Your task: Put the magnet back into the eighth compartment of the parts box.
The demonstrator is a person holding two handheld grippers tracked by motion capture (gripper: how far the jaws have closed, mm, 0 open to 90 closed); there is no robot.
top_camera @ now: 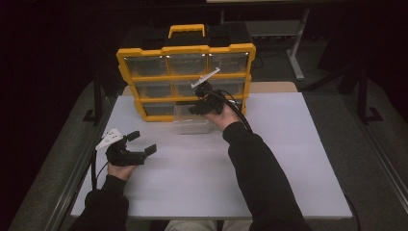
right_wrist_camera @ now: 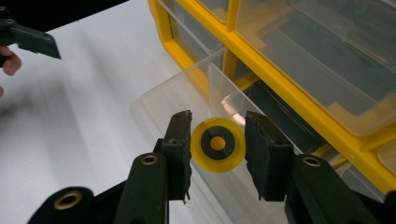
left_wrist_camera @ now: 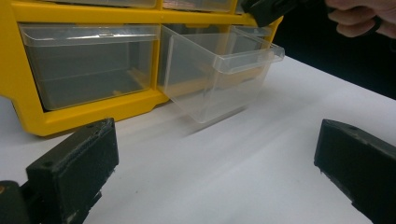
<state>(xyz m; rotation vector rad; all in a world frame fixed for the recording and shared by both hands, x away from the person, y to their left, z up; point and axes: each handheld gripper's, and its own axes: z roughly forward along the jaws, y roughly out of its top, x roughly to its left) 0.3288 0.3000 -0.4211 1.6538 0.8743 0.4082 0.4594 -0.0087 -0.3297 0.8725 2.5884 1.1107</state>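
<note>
On the white table (top_camera: 202,163) stands a yellow organiser (top_camera: 185,79) with a black top and a yellow carrying handle, its front a grid of clear plastic drawers. One drawer (top_camera: 191,122) from the bottom row, middle position, is pulled out toward the person and rests with its front on the table surface; in the left gripper view it juts from the yellow frame at a slight tilt, its lip standing free of the neighbouring closed drawers.

Above that drawer, the right tongs (right_wrist_camera: 217,142) hang just over its open interior. Their jaws are narrow, closed against the two sides of a small yellow wheel (right_wrist_camera: 217,143) with a black ring and a yellow hub. The wheel sits upright between the jaws, its face toward the camera, over the clear drawer floor. The right hand (top_camera: 222,115) grips the tool close to the organiser's front.

Well apart, near the table's left edge, the left tongs (top_camera: 143,142) point toward the organiser. Their jaws stand wide, with nothing between them but bare table. The left hand (top_camera: 120,169) holds them low above the surface.
</note>
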